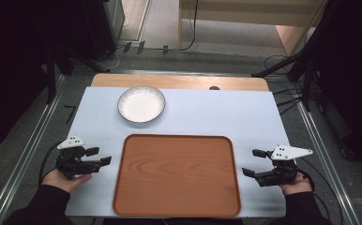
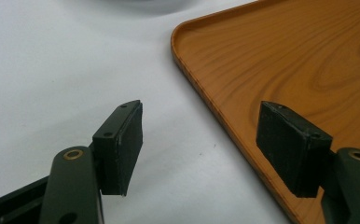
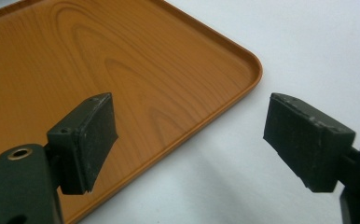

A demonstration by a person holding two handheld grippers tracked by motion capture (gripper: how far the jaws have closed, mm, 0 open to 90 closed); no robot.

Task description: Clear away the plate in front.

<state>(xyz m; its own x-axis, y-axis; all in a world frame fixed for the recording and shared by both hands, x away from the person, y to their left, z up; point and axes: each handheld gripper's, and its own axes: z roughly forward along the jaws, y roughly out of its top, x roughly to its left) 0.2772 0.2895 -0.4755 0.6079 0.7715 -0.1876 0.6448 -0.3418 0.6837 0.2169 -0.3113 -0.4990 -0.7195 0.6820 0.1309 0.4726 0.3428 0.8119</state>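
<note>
I hold the left gripper [image 1: 100,156] just off the left edge of the tray [image 1: 177,174], low over the white sheet [image 1: 202,112]. Its jaws stand spread, with nothing between them. In the left gripper view, one jaw is over the sheet and the other over the tray's rim [image 2: 201,88] — the gap between them straddles that edge. A sliver of the bowl [image 2: 143,4] shows at the top of that view, well beyond the jaws.

I hold the right gripper [image 1: 254,162] just off the tray's right edge, opposite the left one. Its jaws are also spread and hold nothing. In the right gripper view, one jaw hangs over the tray's wood-grain floor [image 3: 75,56] and the other over the sheet, with the rounded corner of the rim lying ahead between them.

The tray lies flat on the sheet at the near side of the table [image 1: 179,82], between the two grippers, and nothing lies in it. I cannot tell whether either gripper touches the rim.

The bowl [image 1: 141,103] — white, dark-rimmed — stands on the sheet beyond the tray's far left corner, apart from it and from both grippers.
</note>
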